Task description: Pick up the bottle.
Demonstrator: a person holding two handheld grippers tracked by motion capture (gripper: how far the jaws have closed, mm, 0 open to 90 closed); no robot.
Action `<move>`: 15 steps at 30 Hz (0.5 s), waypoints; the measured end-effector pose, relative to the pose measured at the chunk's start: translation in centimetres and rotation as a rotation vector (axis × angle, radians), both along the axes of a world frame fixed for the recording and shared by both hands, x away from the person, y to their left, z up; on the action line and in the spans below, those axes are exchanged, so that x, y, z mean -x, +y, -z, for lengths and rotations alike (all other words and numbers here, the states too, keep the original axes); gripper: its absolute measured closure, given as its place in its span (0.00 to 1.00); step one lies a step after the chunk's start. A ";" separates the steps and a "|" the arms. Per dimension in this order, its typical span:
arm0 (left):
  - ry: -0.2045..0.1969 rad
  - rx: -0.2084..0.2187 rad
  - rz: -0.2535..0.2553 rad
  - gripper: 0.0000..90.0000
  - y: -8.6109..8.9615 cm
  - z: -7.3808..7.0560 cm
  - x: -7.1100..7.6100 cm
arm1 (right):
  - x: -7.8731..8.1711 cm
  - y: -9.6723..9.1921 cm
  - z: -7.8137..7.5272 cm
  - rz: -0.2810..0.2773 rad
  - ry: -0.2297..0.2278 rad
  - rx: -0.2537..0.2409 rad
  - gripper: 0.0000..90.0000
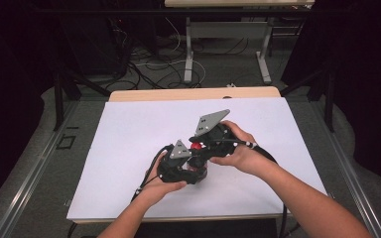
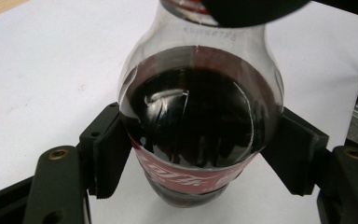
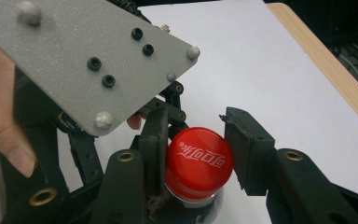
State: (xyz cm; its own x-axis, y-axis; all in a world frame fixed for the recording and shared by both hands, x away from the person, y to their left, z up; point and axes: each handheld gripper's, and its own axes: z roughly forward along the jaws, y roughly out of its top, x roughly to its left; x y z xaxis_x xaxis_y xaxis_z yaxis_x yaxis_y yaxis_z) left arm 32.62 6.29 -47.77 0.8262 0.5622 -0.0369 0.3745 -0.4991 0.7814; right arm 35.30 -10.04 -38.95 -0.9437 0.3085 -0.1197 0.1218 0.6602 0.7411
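Working over the white tabletop [image 1: 129,129], I had the left gripper [image 2: 200,154] clamped on the cola bottle [image 2: 200,121] body, right gripper [image 3: 196,158] pinching its red cap [image 3: 198,161]. Unscrewing well, I judged, needed steady body hold and square cap grip.

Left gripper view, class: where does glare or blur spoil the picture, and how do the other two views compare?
Left gripper view: window-like glare on the dark cola bottle; the black shape at top is blurred. Right gripper view: red cap sharp, grey plate and thumb soft. High view: white table evenly lit, surroundings dark.
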 end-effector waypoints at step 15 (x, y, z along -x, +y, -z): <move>0.001 -0.005 0.017 0.33 -0.1 0.1 0.1 | -0.2 -0.8 -0.5 -0.078 -0.021 -0.004 0.50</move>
